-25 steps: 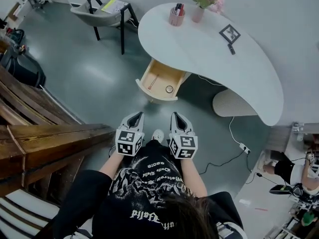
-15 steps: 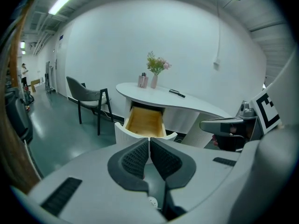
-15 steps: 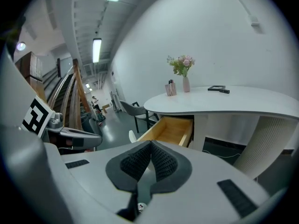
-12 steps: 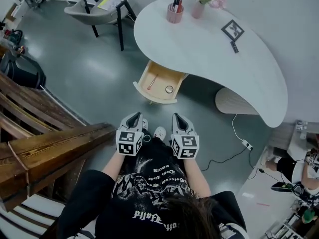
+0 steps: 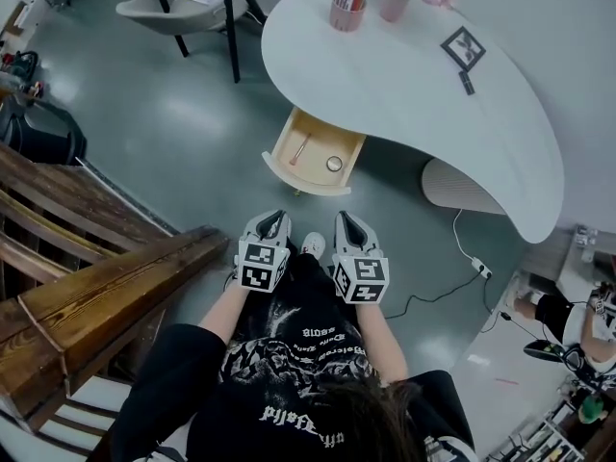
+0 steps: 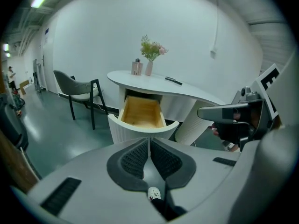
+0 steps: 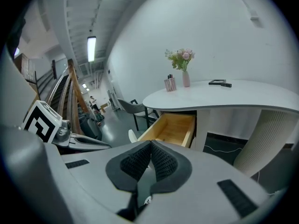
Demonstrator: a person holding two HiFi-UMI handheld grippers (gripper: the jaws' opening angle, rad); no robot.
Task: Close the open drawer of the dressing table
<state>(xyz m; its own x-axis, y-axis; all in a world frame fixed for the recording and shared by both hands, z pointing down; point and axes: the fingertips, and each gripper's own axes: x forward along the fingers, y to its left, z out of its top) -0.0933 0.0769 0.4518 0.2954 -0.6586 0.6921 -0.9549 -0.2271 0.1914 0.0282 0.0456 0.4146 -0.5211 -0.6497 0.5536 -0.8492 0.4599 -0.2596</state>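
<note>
Even, cool ceiling-strip light, soft shadows, sharp focus, with strong fisheye bending and dark corners.

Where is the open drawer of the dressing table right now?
In the head view the open drawer juts from under the left end of the dressing table, just above centre, ahead of the left tool and right tool and apart from both.

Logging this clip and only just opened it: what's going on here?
A person stands in front of a white dressing table, holding the left gripper and the right gripper side by side, both with jaws shut and empty. The table's wooden drawer is pulled out. Neither gripper touches it, so the closing has not yet begun.
</note>
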